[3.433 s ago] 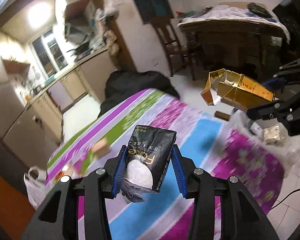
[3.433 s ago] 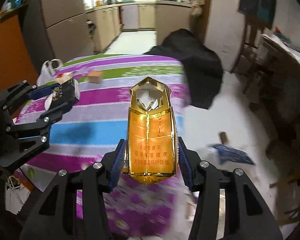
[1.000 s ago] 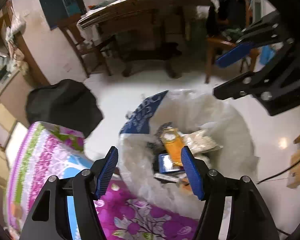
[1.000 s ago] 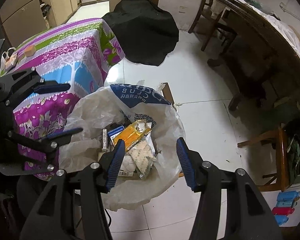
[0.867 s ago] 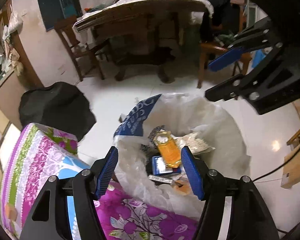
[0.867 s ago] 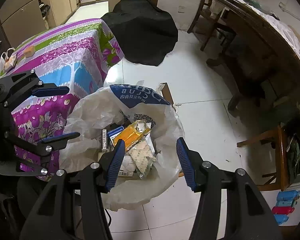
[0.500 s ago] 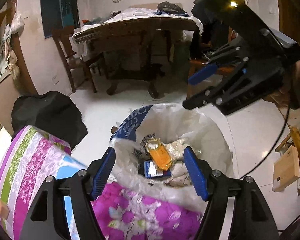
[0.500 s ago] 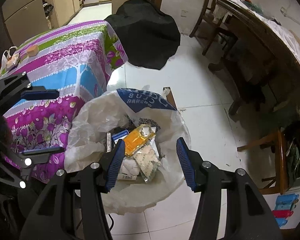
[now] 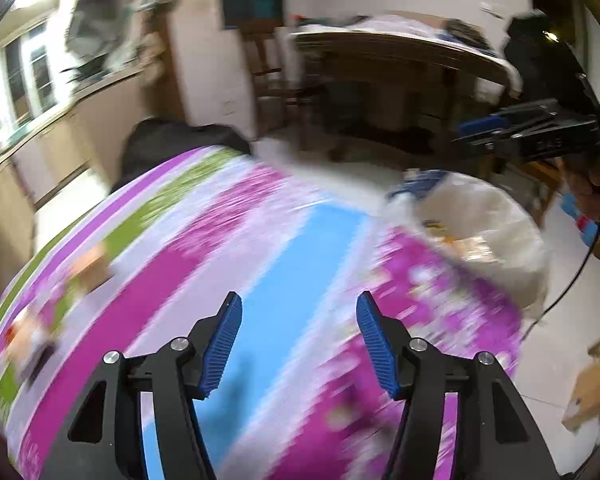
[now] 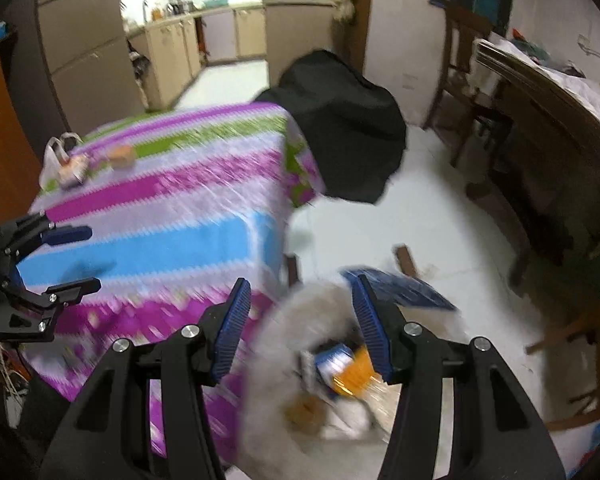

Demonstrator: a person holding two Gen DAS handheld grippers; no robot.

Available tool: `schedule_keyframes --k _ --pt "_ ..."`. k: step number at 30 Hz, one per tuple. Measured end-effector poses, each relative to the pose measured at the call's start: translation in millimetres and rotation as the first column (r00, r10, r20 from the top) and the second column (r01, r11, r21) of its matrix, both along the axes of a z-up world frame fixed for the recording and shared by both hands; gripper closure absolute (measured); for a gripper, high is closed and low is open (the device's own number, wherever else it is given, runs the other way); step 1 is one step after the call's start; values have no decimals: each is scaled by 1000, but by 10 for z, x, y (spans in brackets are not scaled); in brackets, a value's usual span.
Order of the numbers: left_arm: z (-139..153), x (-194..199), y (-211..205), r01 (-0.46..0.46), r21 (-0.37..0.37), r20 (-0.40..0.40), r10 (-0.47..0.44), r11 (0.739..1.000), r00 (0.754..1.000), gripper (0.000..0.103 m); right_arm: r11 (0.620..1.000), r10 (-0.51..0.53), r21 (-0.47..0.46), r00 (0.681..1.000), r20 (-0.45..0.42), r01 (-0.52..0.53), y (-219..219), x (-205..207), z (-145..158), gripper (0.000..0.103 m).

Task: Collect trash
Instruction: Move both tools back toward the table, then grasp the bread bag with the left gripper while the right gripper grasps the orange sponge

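Much of both views is smeared by motion blur, so fine detail is hard to make out. At the far left of the striped tablecloth [image 9: 260, 280], near its far edge, sit a few small items: an orange-brown block [image 10: 121, 156] and a pale packet [image 10: 71, 171] beside it, with a white plastic bag [image 10: 58, 152] hanging past the table edge behind them. Their shapes are too blurred to name more closely, and no writing on them can be read.

The left gripper [image 9: 298, 340] hangs over the blue stripe in the middle of the table; its jaws have just been closing a little, yet they stand apart with nothing between them. The cloth under it is bare across the blue and magenta bands, giving open room.

The right gripper [image 10: 300, 324] is over the table's near right corner and the trash bag [image 10: 276, 360], fingers apart and empty. The bag stands on the white floor, just beside the table's right edge. In it lie an orange carton [image 10: 354, 376] and a blue-and-white pack [image 10: 332, 356]; printing on the bag's blue panel [image 10: 400, 290] is unreadable.

Right of the bag the tiled floor [image 10: 432, 216] is open up to a dark wooden table [image 10: 548, 120] and chair [image 10: 464, 80]. A black draped shape [image 10: 340, 120] stands at the striped table's far right corner.
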State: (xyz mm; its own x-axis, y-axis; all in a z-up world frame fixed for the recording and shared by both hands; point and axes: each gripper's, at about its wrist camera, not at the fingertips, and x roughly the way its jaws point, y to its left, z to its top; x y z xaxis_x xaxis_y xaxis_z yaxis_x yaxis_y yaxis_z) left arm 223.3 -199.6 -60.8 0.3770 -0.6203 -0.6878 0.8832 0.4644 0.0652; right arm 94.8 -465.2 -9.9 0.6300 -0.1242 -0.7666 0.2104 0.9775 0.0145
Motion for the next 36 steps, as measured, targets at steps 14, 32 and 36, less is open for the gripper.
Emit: schedule_keyframes --k 14,32,36 --pt "197 1447 1938 -533 -69 -12 534 843 845 21 966 242 83 970 36 -244 1073 1414 -126 43" --pt "-304 2690 1518 -669 40 -87 669 742 738 14 793 598 -114 801 -38 -598 1831 3028 -697 8" --pt "-409 2775 1534 -655 30 -148 651 755 744 28 784 614 -67 787 -56 -617 1799 3168 -813 26"
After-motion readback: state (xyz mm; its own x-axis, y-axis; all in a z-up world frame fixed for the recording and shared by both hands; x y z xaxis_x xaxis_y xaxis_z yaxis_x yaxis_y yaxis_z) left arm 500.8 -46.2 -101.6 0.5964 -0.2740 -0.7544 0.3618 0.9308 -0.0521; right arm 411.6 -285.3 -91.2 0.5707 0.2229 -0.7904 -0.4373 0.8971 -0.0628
